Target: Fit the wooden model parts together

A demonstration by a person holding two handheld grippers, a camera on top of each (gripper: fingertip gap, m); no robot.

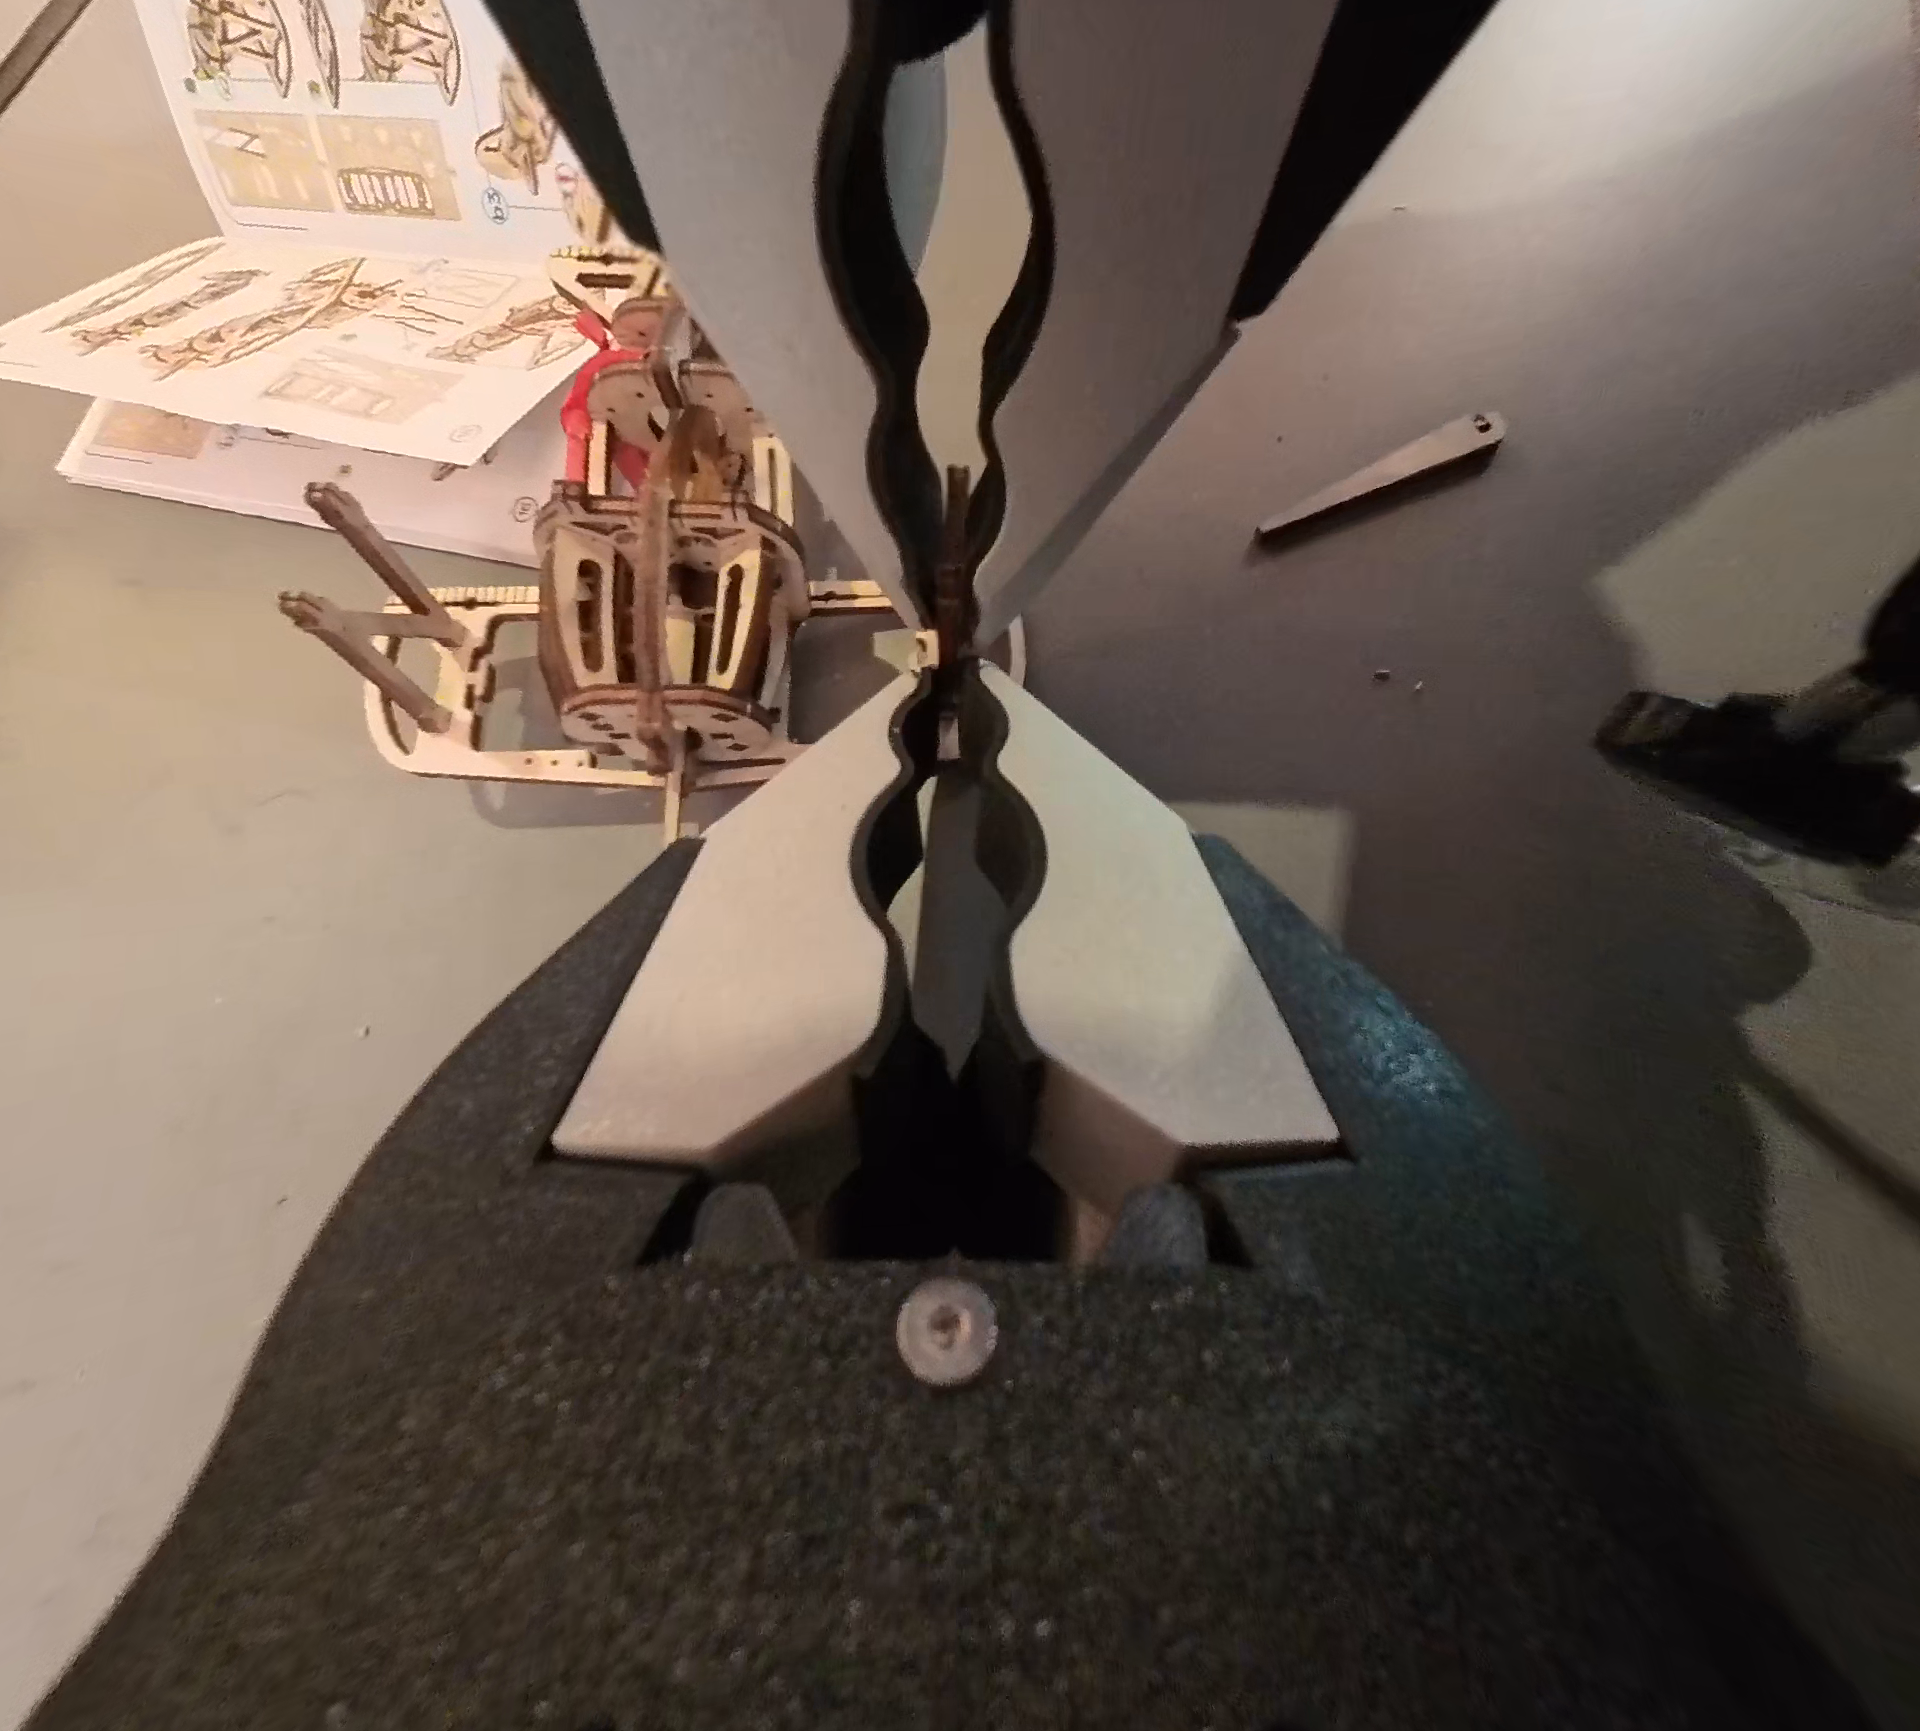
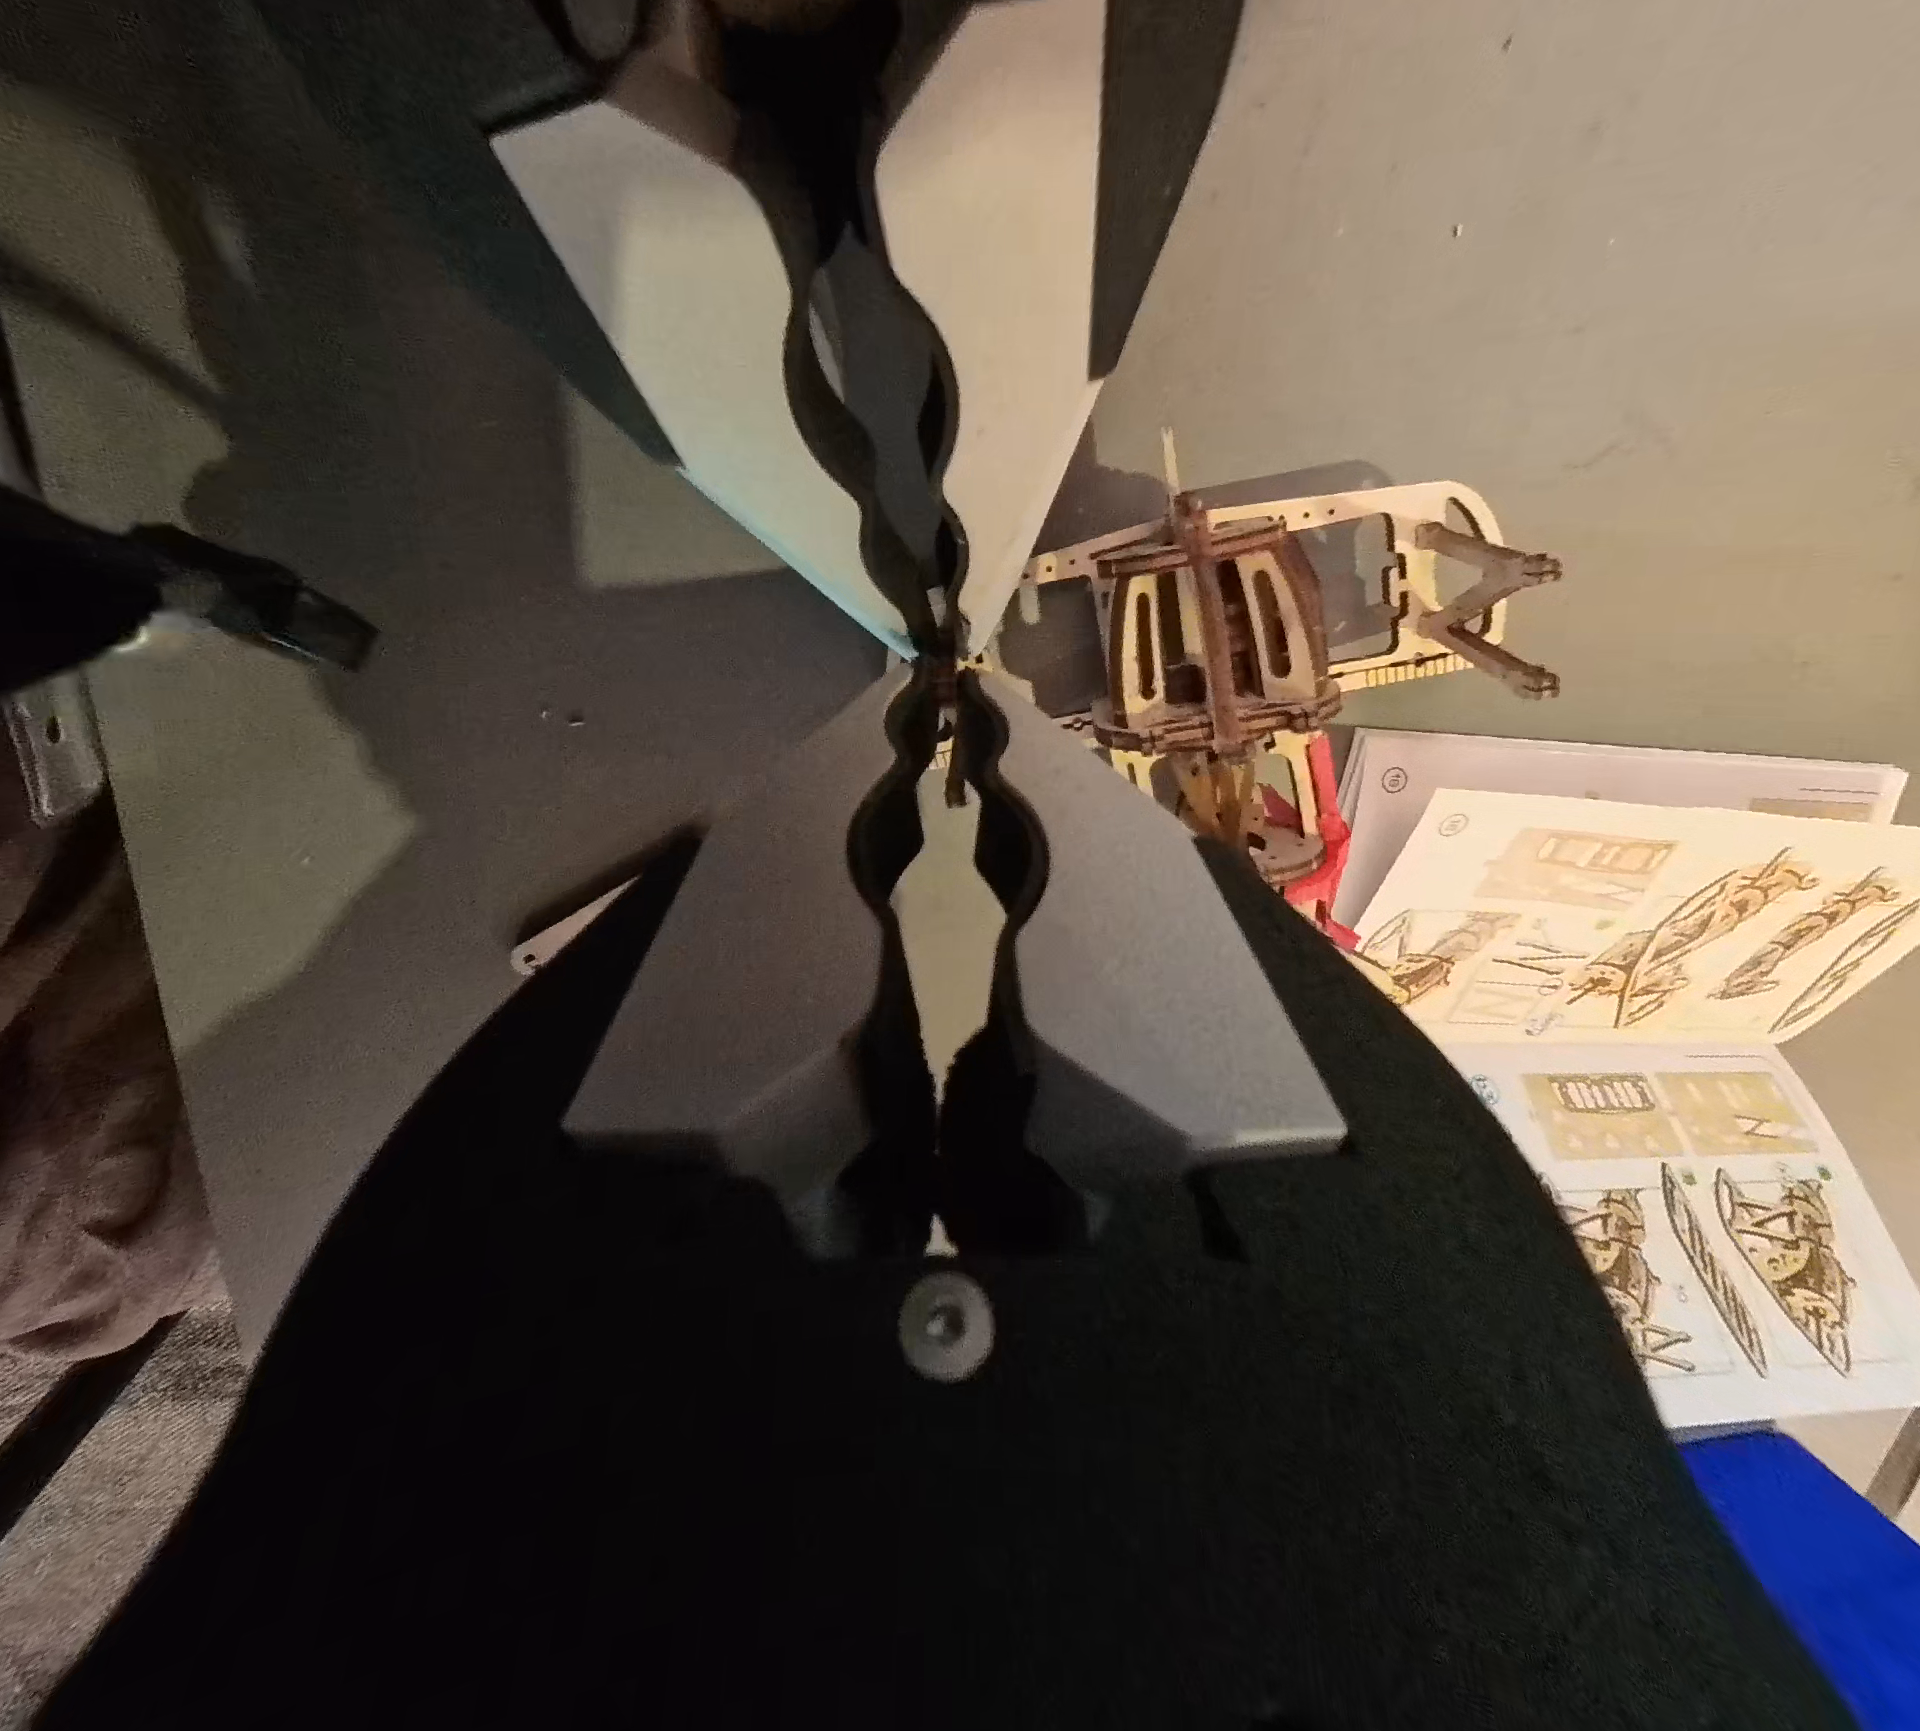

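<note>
Tip to tip, the left gripper point(image 1: 948, 673) and right gripper point(image 2: 940, 679) are each pinching small wooden parts point(image 1: 954, 538), nearly closed, beside the wooden model point(image 1: 665, 621).

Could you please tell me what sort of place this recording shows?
Probably a hobby or workshop desk: a plain grey tabletop holds a half-built light wooden model beside open illustrated assembly booklets.
</note>
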